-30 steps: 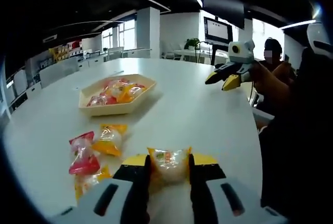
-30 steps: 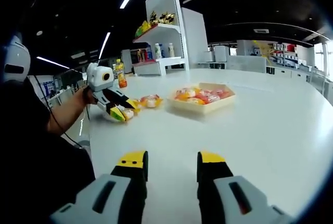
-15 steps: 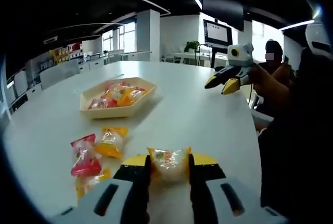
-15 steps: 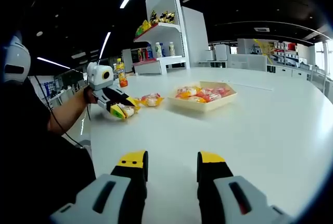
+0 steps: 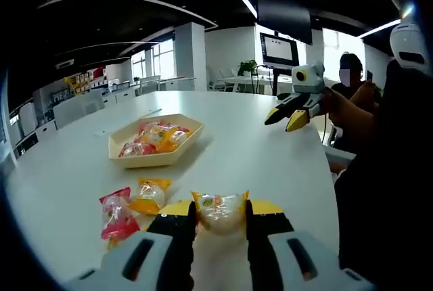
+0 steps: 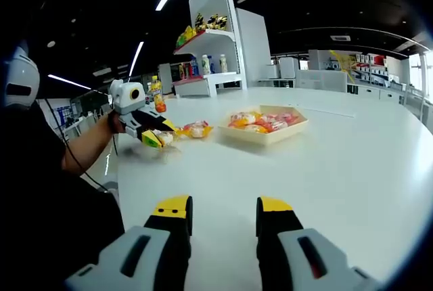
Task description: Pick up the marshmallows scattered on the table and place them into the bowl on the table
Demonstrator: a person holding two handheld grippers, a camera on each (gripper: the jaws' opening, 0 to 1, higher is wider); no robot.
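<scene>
My left gripper (image 5: 219,213) is shut on a wrapped marshmallow (image 5: 219,211) with an orange-edged clear wrapper, held above the white table (image 5: 257,162). In the right gripper view the left gripper (image 6: 157,137) hangs off the table with that marshmallow (image 6: 164,138) in its jaws. A cream bowl (image 5: 153,142) holds several wrapped marshmallows; it also appears as the bowl (image 6: 265,127). Loose marshmallows lie on the table: an orange one (image 5: 150,195) and a red one (image 5: 118,213). My right gripper (image 6: 220,218) is open over bare table with nothing between its jaws; in the left gripper view the right gripper (image 5: 292,110) hovers at the far right.
White shelves (image 6: 206,47) with bottles and snacks stand beyond the table. A juice bottle (image 6: 157,96) stands at the table's far edge. A person (image 5: 352,81) sits past the table, near a screen (image 5: 279,35). The holder's dark sleeve (image 6: 47,169) fills the left.
My left gripper has risen with the marshmallow, so the bowl and loose marshmallows sit lower and farther off. My right gripper has stayed put, still open.
</scene>
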